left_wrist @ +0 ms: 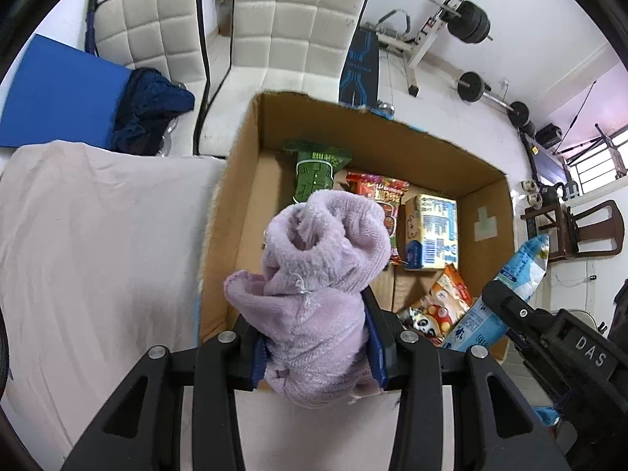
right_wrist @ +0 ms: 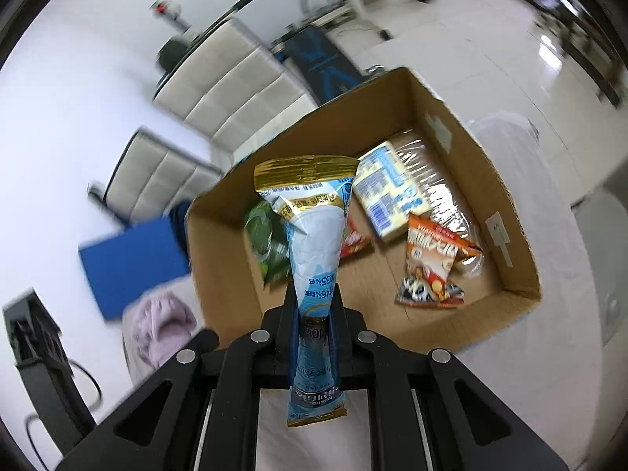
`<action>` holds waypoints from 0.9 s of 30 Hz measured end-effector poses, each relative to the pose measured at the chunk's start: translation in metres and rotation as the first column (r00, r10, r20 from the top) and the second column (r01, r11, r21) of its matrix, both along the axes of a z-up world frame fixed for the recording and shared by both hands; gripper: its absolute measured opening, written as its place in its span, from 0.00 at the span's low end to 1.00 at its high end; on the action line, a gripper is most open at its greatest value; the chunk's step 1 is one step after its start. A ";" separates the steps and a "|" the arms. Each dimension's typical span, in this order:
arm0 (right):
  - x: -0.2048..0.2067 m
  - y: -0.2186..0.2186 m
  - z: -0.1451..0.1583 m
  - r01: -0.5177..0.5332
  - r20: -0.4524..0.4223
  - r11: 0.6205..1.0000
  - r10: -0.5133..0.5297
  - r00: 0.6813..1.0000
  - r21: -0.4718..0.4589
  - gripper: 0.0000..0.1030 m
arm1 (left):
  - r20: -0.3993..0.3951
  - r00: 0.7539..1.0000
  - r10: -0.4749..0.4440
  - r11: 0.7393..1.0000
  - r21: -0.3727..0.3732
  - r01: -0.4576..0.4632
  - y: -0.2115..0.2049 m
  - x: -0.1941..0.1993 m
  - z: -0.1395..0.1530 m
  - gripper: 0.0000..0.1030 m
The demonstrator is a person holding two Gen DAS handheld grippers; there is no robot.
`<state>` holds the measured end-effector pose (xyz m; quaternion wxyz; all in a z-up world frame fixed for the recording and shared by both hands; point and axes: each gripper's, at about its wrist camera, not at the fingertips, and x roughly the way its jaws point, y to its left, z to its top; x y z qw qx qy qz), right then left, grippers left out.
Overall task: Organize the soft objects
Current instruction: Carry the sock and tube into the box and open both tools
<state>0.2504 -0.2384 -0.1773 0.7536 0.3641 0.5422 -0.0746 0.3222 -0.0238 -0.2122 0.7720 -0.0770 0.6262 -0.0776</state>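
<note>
**Both grippers loaded over the cardboard box**

The left hand-held gripper (left_wrist: 314,347) pinches a fuzzy lilac cloth (left_wrist: 314,294), bunched and folded, at the near left edge of the cardboard box (left_wrist: 486,212). The right hand-held gripper (right_wrist: 314,314) clamps a tall blue-and-white pouch (right_wrist: 310,235) with a gold top seal, upright above the box's near wall. Inside lie a green packet (left_wrist: 316,168), a red snack bag (left_wrist: 382,192), a yellow-and-blue pack (left_wrist: 431,231) and an orange snack bag (left_wrist: 435,310). Only the right wrist view shows clear plastic wrap (right_wrist: 435,180) beyond the yellow pack.
</note>
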 end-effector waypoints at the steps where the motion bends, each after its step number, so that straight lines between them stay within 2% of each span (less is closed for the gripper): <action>1: 0.002 -0.005 -0.011 0.050 -0.008 0.998 -0.050 0.999 0.028 0.13 | -0.013 1.000 -0.002 1.000 -0.002 0.002 -0.001 0.005 -0.005 0.36; 6: 0.007 -0.018 -0.058 0.188 -0.048 0.971 -0.183 0.982 0.147 0.13 | -0.078 0.997 -0.013 1.000 -0.003 0.012 -0.006 0.018 -0.036 0.36; 11: 0.000 -0.023 -0.090 0.304 -0.076 0.932 -0.294 0.953 0.196 0.13 | -0.130 0.991 -0.013 1.000 -0.019 0.011 -0.008 0.027 -0.060 0.36; 18: 0.011 -0.020 -0.124 0.311 -0.132 0.928 -0.289 0.948 0.205 0.13 | -0.150 0.988 -0.032 0.999 -0.007 0.031 -0.015 0.035 -0.077 0.38; 24: 0.025 -0.012 -0.139 0.255 -0.171 0.944 -0.222 0.960 0.208 0.18 | -0.176 0.984 -0.021 1.000 0.011 0.024 -0.014 0.038 -0.084 0.40; 25: 0.027 -0.011 -0.138 0.241 -0.168 0.950 -0.210 0.963 0.199 0.26 | -0.180 0.983 -0.022 1.000 0.012 0.025 -0.014 0.037 -0.085 0.41; 26: 0.027 -0.010 -0.137 0.234 -0.162 0.953 -0.204 0.965 0.194 0.41 | -0.185 0.983 -0.025 1.000 0.007 0.027 -0.014 0.037 -0.085 0.42; 27: 0.028 -0.010 -0.135 0.227 -0.159 0.956 -0.199 0.967 0.184 0.48 | -0.187 0.982 -0.028 1.000 0.007 0.030 -0.013 0.037 -0.084 0.44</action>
